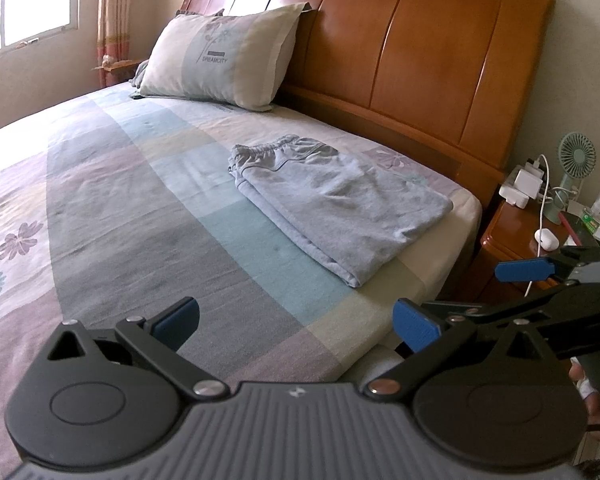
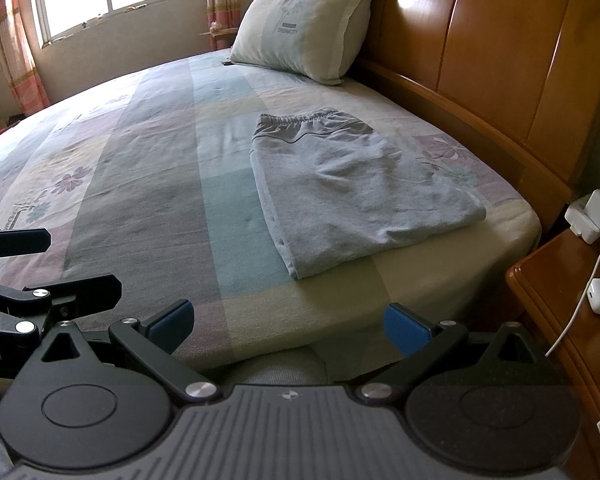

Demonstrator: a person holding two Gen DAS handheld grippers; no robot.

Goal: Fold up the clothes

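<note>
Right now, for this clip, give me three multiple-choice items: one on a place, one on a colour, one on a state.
1. Where do the trousers lie?
A. on the bed, near the headboard
B. on the nightstand
C. on the pillow

2. What colour are the gripper pads?
A. red
B. blue
C. white

3. How are the trousers?
A. spread out flat
B. crumpled in a heap
C. folded over

Answers:
1 A, they rest on the bedsheet, apart from the pillow.
2 B, both pads show blue.
3 C, layered edges show at the near corner; left gripper and right gripper stand open, holding nothing.
</note>
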